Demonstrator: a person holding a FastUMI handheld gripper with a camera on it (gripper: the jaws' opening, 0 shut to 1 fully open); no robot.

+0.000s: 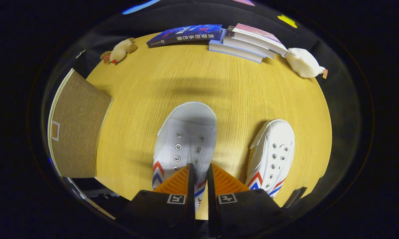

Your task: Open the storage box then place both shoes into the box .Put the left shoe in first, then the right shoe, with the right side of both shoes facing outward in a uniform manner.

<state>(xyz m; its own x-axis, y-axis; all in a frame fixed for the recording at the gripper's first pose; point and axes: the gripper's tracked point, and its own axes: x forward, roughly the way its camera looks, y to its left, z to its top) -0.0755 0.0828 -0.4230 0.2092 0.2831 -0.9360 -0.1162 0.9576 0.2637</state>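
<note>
Fingers on the first shoe
The gripper (201, 172) fingers, nearly closed, seemingly pinch one shoe (185, 139); the other shoe (273, 154) waits, neither boxed; storage box (76, 129) at the worktop's (192, 76) left edge.

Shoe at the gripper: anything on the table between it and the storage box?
Nothing visible. The gripper is nearly closed over the near shoe; whether it presses on it is unclear. Only bare table lies between that shoe and the storage box. The second shoe sits on the opposite side.

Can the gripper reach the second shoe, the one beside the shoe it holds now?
Probably not yet: the gripper seems shut on the near shoe. The other shoe lies clear on the table.
</note>
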